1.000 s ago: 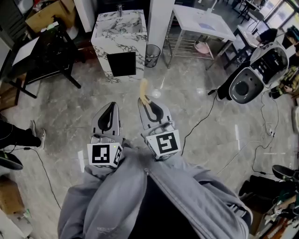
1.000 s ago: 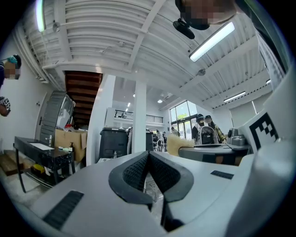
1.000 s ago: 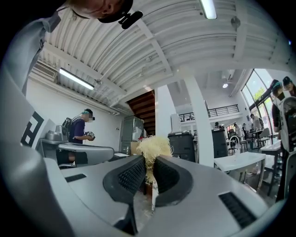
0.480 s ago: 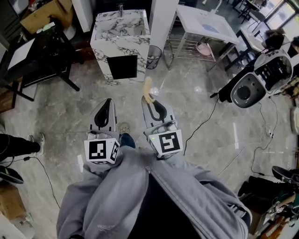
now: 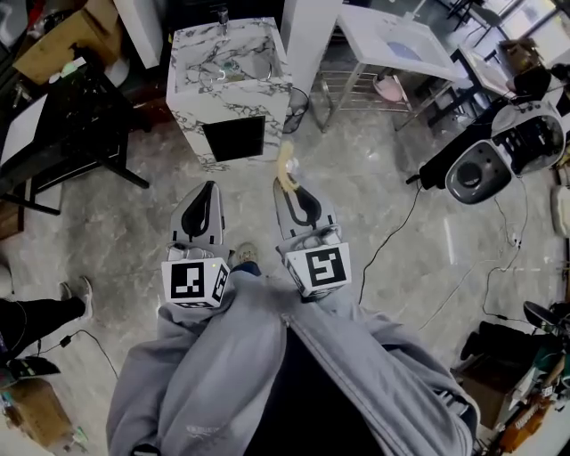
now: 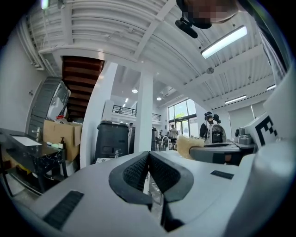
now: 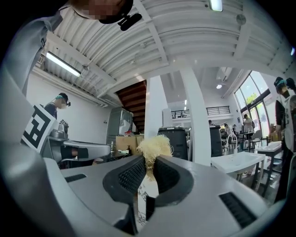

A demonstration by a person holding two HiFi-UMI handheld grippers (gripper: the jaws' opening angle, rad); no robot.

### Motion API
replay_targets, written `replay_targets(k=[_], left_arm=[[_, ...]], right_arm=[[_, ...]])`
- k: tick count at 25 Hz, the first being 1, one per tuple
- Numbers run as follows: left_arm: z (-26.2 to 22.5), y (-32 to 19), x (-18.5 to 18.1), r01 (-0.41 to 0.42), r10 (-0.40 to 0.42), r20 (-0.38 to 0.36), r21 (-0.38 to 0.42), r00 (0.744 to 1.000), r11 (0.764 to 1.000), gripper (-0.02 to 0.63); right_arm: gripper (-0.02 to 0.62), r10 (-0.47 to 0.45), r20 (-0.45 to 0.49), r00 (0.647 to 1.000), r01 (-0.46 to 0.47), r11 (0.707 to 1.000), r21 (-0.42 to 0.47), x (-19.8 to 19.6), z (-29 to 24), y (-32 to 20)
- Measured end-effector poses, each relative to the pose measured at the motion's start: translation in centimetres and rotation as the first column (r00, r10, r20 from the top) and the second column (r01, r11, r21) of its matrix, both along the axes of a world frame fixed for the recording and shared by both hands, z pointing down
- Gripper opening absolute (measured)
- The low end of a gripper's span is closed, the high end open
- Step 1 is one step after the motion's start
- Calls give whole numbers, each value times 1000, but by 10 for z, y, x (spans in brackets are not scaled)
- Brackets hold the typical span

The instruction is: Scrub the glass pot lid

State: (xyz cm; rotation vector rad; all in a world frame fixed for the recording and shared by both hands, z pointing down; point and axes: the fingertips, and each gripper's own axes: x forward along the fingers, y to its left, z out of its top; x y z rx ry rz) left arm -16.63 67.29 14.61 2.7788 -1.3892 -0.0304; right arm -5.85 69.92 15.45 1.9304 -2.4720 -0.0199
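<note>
In the head view both grippers are held out level over the marble floor, side by side. My left gripper is shut with nothing between its fingers; the left gripper view shows its pads meeting. My right gripper is shut on a pale yellow fibrous scrubber, whose tuft sticks out past the tips. A marble sink stand with a faucet stands ahead of both grippers. Something lies in its basin, too small to make out. No glass lid is clearly visible.
A mesh waste basket sits right of the sink stand, beside a white pillar and a white table. A black table stands at left. Cables and a black-and-white machine lie at right. A person's leg is at far left.
The person has walked toward the sink stand, which now sits closer ahead of the grippers. Both grippers moved forward with the body, still shut, the scrubber still in the right one.
</note>
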Motion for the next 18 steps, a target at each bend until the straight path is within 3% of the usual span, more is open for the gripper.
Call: replay_targets(k=[7, 18], left_arm=[[4, -61, 1, -97, 97, 2, -22, 995, 995, 14], [20, -102, -9, -131, 129, -33, -55, 991, 990, 14]], right_arm=[[50, 55, -8, 998, -55, 998, -19, -9, 4, -57], [51, 90, -38, 995, -92, 995, -44, -14, 14, -98]])
